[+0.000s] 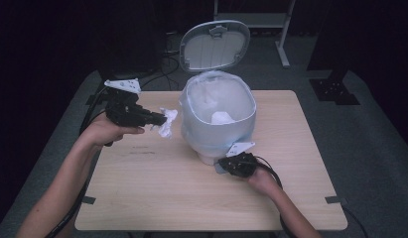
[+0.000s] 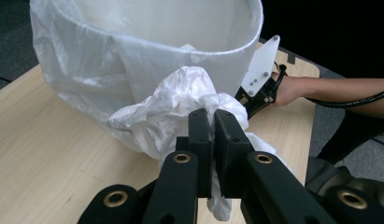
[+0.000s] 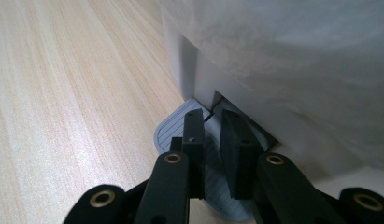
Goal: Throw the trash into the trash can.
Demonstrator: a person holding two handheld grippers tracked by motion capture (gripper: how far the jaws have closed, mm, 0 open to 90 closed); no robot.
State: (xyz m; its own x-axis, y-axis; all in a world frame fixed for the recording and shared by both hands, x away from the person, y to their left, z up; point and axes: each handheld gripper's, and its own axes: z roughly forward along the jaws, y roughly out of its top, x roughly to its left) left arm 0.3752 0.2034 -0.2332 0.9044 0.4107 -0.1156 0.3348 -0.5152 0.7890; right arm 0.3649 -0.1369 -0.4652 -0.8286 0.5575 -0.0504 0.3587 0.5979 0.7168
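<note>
Pinching the wad (image 2: 180, 105) in my left gripper (image 2: 214, 116), jaws clamped on it just short of the bin (image 1: 219, 116) rim, I judged it light, soft, crushable. My right gripper (image 3: 213, 122), jaws together, pressed the pedal (image 3: 175, 128).

The left gripper (image 2: 212, 122) has its two black jaws clamped on a crumpled white plastic wad (image 2: 175, 109), which bulges toward twelve o'clock. Behind it stands a white bin lined with a thin translucent bag (image 2: 133, 51) on a pale wooden table (image 2: 45, 144). At three o'clock, the right gripper (image 2: 262, 86) sits in a hand.
</note>
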